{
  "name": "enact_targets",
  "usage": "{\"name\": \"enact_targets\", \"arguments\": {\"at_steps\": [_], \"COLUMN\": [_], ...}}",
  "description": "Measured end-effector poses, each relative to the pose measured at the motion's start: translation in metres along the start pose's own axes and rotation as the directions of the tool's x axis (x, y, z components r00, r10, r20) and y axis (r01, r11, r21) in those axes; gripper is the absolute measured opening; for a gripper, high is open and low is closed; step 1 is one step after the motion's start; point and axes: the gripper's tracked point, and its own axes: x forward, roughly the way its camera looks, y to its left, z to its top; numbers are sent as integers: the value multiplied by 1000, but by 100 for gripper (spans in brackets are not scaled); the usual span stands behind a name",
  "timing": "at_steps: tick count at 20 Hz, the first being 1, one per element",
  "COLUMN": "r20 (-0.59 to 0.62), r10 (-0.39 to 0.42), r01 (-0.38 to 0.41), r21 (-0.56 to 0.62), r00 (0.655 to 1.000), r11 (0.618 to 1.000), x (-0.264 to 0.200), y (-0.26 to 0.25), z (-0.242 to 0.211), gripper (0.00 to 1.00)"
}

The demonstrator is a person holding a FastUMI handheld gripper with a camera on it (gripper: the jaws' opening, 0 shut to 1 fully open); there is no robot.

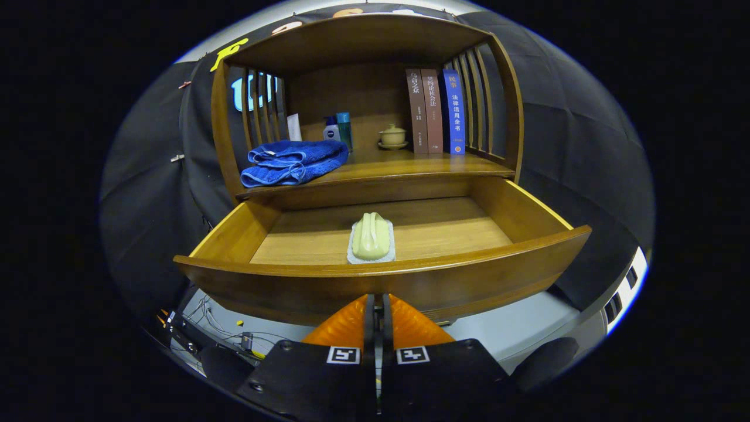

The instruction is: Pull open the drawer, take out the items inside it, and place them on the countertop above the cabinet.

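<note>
The drawer (387, 275) is pulled out; my gripper (378, 305) fingers are pressed together at its front; next I must spread them and reach the green soap (371, 235).

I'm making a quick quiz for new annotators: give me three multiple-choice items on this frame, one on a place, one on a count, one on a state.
1. Where does the pale green item lie?
A. On the countertop
B. On a white mat in the drawer
C. Between the fingers

2. How many books stand on the countertop?
A. One
B. Three
C. Five

3. How does the gripper stand?
A. Fingers together at the drawer's front
B. Wide open over the blue towel
C. Shut on a book

Key: 1 B, it sits on the drawer floor; 2 B, two brown and one blue; 3 A, the orange fingers nearly meet, though what they pinch is hidden.
</note>
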Motion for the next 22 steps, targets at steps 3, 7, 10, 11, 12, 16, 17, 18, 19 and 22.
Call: {"name": "enact_targets", "arguments": {"at_steps": [3,7,10,11,12,16,17,18,19,22], "r20": [-27,3,58,53,48,-31,-66,-106,-142,-242], "r10": [19,23,51,62,72,76,78,77,72,56], "r01": [-18,-23,-52,-64,-75,-75,-75,-71,-64,-44], "r21": [44,17,30,40,51,52,55,59,61,55], "r00": [999,1000,997,997,996,997,995,991,987,969], "r11": [999,1000,998,997,996,996,996,996,996,998], "x": [-9,-29,-34,-33,-27,17,31,44,58,96], "y": [1,3,10,14,16,18,20,22,22,23], "z": [-5,19,63,76,89,117,118,118,117,111], "gripper": [9,28,72,86,89,95,95,95,95,95]}}
